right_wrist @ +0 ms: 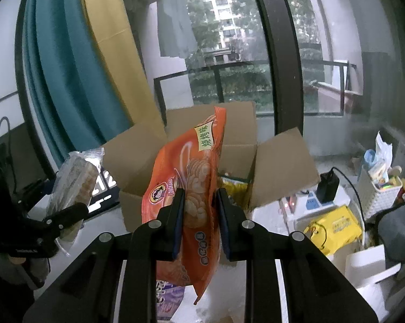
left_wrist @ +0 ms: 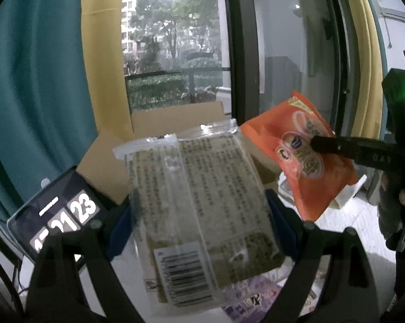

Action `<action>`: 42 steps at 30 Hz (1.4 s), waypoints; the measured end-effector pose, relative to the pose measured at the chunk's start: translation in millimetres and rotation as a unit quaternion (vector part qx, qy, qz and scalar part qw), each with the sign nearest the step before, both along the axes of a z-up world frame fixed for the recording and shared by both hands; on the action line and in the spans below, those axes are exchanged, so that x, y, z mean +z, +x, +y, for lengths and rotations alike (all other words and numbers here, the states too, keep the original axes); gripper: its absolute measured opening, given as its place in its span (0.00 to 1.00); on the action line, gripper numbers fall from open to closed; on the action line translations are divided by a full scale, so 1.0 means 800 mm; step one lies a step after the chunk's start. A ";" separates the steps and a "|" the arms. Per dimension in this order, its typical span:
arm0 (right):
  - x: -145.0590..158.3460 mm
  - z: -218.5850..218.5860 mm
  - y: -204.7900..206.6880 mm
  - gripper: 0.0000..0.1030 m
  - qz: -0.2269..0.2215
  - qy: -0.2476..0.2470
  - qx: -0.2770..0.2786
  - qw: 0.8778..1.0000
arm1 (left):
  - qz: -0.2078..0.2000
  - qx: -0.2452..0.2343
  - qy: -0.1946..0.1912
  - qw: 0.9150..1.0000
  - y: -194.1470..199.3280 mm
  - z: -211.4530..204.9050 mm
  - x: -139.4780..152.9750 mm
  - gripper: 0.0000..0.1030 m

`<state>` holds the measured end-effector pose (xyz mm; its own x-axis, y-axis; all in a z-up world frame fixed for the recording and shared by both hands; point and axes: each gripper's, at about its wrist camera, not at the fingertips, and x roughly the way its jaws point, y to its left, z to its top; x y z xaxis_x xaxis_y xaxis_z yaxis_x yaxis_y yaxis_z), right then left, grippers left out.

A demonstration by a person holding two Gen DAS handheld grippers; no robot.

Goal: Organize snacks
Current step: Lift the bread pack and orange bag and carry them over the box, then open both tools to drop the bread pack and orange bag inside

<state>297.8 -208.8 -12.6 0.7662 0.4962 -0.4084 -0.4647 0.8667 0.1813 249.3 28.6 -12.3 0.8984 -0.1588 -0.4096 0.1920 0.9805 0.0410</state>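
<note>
1. Behind the white desk [right_wrist: 267, 215] a big window looks onto trees; an open cardboard box [right_wrist: 245, 145] waits below it, flaps spread, likely meant for the snacks.
2. Left gripper [left_wrist: 199, 231] is clamped on a clear cracker pack [left_wrist: 199, 202], held up near the box.
3. Right gripper [right_wrist: 201, 220] pinches an orange snack bag [right_wrist: 191, 177] at its middle; it hangs upright before the box opening.

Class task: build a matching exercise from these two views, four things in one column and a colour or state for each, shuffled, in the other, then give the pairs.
1. clear packet
2. orange bag
3. cardboard box
4. phone

A. flaps open
B. in the right claw
C. screen shows big white digits
D. in the left claw

Pairs: 1-D, 2-B, 3-A, 4-C
</note>
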 end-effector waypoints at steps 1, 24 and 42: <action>0.001 -0.002 0.000 0.24 -0.003 0.003 -0.001 1.000 | -0.002 0.000 -0.003 1.000 0.005 0.001 0.002 0.87; -0.010 0.030 0.129 0.24 -0.007 -0.002 -0.066 0.998 | 0.018 0.034 -0.088 0.995 0.205 0.015 -0.047 0.87; -0.042 0.045 0.144 0.62 0.045 -0.037 -0.066 0.996 | 0.047 0.019 -0.079 0.996 0.193 -0.002 -0.045 0.96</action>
<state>413.0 -173.0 -46.3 0.7813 0.3590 -0.5106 -0.3296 0.9320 0.1509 403.5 26.7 -48.4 0.8637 -0.1951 -0.4647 0.1507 0.9798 -0.1313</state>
